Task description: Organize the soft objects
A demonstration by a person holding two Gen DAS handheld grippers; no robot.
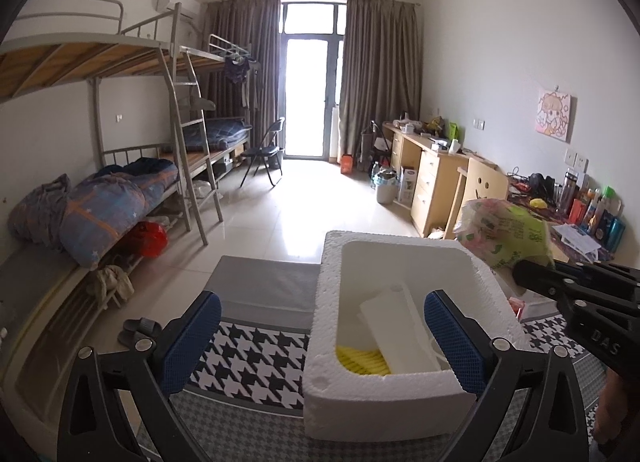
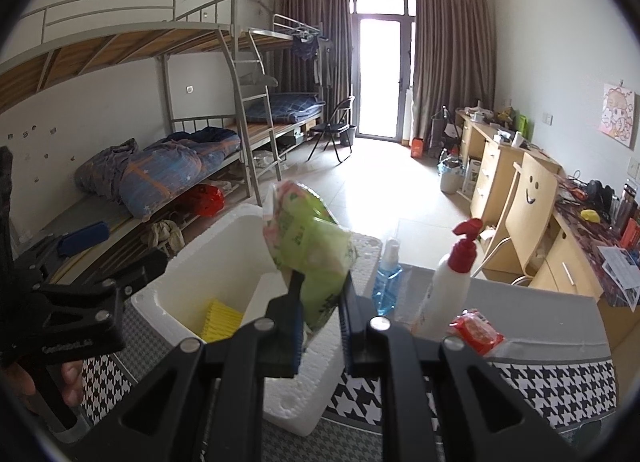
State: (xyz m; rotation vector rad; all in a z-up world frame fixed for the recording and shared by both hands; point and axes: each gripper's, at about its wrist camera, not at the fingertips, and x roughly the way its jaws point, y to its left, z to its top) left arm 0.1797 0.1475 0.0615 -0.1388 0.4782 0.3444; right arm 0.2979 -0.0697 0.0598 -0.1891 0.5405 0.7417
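A white foam box (image 1: pixel 384 346) stands on the houndstooth mat; it also shows in the right wrist view (image 2: pixel 208 286). A yellow sponge (image 1: pixel 360 360) and a white foam slab (image 1: pixel 400 330) lie inside; the sponge also shows in the right wrist view (image 2: pixel 222 320). My right gripper (image 2: pixel 320 302) is shut on a green and pink soft pack (image 2: pixel 310 246), held above the box's right rim. The pack shows at the right of the left wrist view (image 1: pixel 504 232). My left gripper (image 1: pixel 320 338) is open, its fingers astride the box's left wall.
A blue spray bottle (image 2: pixel 388 278), a white bottle with a red pump (image 2: pixel 450 286) and a red packet (image 2: pixel 476 332) stand on the table right of the box. Bunk beds (image 1: pixel 120 189) line the left; desks (image 1: pixel 440 177) and a chair line the right.
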